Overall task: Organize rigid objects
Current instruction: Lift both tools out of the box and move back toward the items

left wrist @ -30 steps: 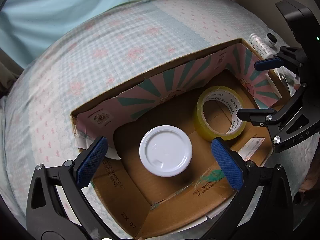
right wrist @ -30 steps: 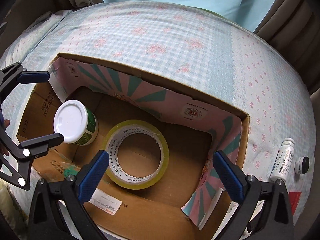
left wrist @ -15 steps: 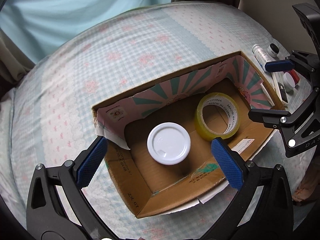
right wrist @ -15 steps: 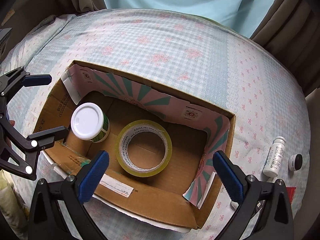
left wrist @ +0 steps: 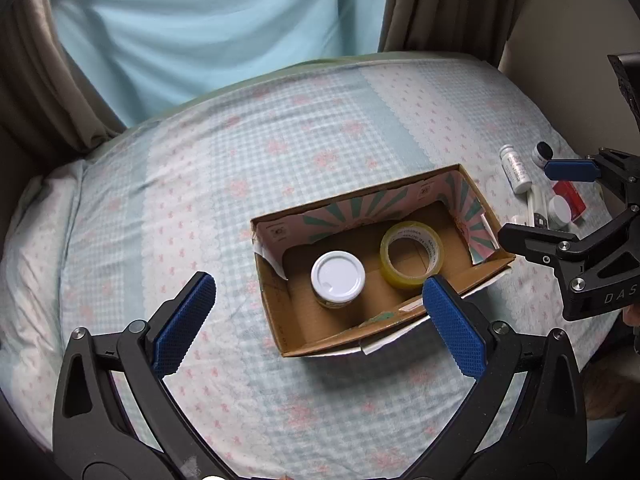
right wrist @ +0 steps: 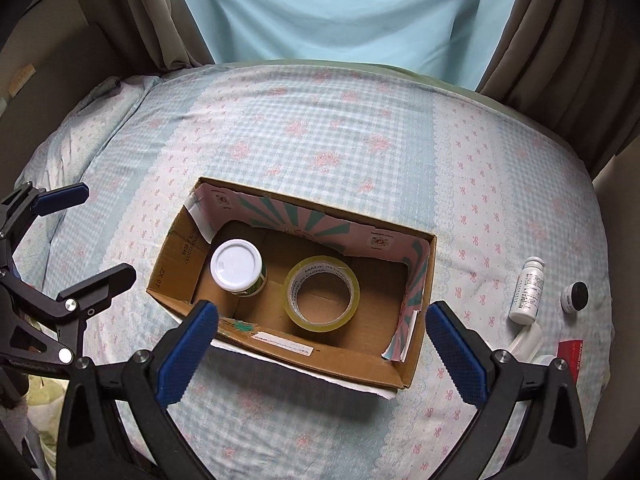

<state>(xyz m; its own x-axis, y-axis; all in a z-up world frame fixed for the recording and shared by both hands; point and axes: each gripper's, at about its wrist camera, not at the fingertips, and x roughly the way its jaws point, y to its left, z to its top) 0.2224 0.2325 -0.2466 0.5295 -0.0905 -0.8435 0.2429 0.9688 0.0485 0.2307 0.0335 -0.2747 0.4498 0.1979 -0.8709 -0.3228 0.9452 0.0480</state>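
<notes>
An open cardboard box (left wrist: pixel 280 320) (right wrist: pixel 168 268) sits on the bed. Inside stand a white-lidded jar (left wrist: pixel 338 278) (right wrist: pixel 237 267) and a roll of yellowish tape (left wrist: pixel 412 254) (right wrist: pixel 322 294). My left gripper (left wrist: pixel 320 328) is open and empty, held high above the box's near side; it also shows at the left of the right wrist view (right wrist: pixel 76 236). My right gripper (right wrist: pixel 322 350) is open and empty, high above the box's near edge; it also shows at the right of the left wrist view (left wrist: pixel 536 204).
Right of the box on the bed lie a white bottle (right wrist: pixel 529 290) (left wrist: pixel 516 168), a small black-capped pot (right wrist: pixel 575 297) (left wrist: pixel 542 152), a red packet (right wrist: pixel 570 354) (left wrist: pixel 568 196) and a small white pot (left wrist: pixel 560 210). Curtains (right wrist: pixel 560 40) hang beyond the bed's far edge.
Both grippers have risen and pulled back from the box, which now looks much smaller. The jar and tape have stayed in place. Both grippers stayed open.
</notes>
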